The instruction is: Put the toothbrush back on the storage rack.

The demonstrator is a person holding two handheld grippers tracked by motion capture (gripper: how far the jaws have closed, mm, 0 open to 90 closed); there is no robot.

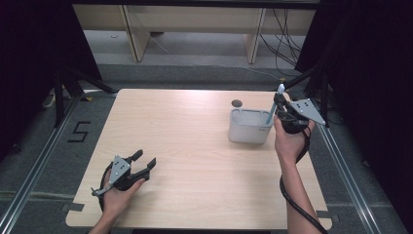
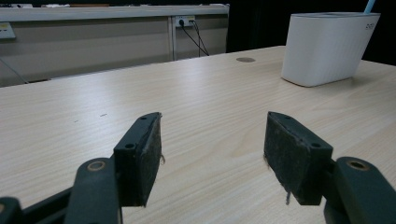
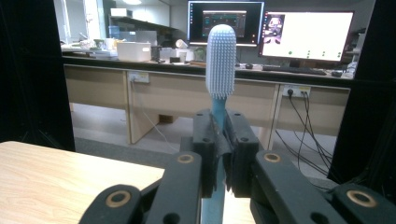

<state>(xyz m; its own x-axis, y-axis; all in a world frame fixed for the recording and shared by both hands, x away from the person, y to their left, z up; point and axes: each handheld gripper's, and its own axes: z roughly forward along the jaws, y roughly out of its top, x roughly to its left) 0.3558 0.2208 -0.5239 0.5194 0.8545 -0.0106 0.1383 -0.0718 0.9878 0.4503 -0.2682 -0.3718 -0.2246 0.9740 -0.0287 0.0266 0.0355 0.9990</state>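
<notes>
Between the right claw's (image 3: 219,154) clamped jaws, a toothbrush (image 3: 220,65) stands bristles-up, handle angled into the white holder (image 1: 249,127) below for stowing; left claw (image 2: 212,149) rests apart, idle.

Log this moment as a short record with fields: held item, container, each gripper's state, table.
held item: toothbrush, light blue, bristle head up, handle slanting down into the container
container: white tub, at the table's far right part
right gripper: shut on the toothbrush handle, above the tub's right end
left gripper: open, holding nothing, low over the near left part of the table
table: light wood, a round grommet just behind the tub
</notes>
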